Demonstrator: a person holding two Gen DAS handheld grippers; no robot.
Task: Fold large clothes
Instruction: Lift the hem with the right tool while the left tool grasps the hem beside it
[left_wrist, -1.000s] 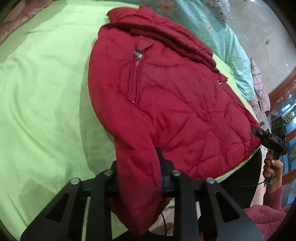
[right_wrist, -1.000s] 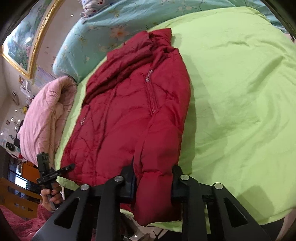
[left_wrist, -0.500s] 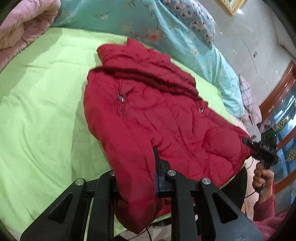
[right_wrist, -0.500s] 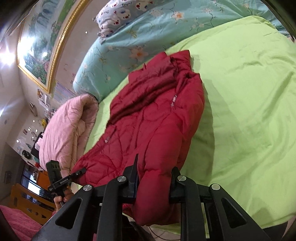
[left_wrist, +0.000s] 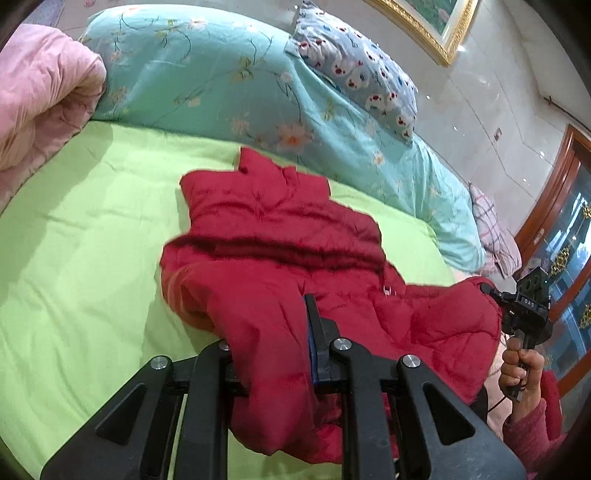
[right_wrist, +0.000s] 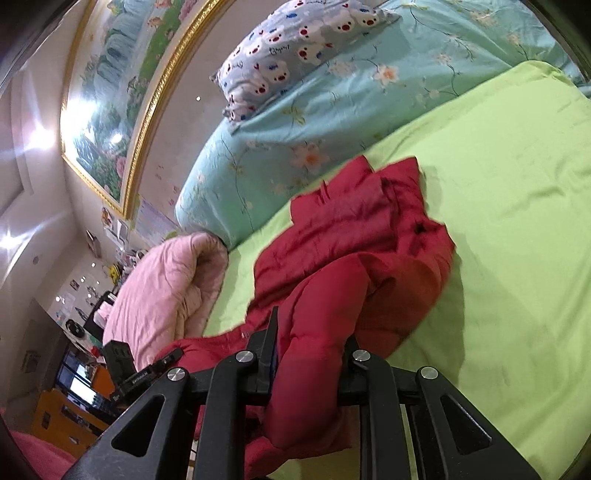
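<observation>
Red quilted puffer jacket (left_wrist: 280, 236): lies on the lime-green bed sheet (left_wrist: 85, 236), long axis running from the near edge of the bed toward the pillows. Collar end points at the turquoise floral duvet (left_wrist: 229, 74); hem end is lifted off the sheet and bulges back over the body of the garment. A small metal zip pull (left_wrist: 387, 291) shows near the raised fold.

Left gripper (left_wrist: 273, 354), black two-finger claw: fingers pressed onto a thick bunch of the jacket's hem, padded fabric filling the gap and hanging below.

Right gripper (right_wrist: 310, 354), black two-finger claw: likewise pinching a wad of the hem at the other corner; its jaws have just been closing further, with the red fabric between them. In the left wrist view this gripper (left_wrist: 496, 295) sits at the jacket's far right corner, its handle gripped by a person's hand (left_wrist: 519, 369) in a pink fleecy sleeve (left_wrist: 532, 435).

Surroundings: rolled pink quilt (right_wrist: 162, 291) at one side of the bed, touching the duvet; pale blue pillow printed with white animal faces (right_wrist: 295, 48) atop the duvet; gold-framed landscape painting (right_wrist: 110, 107) on the wall above.
</observation>
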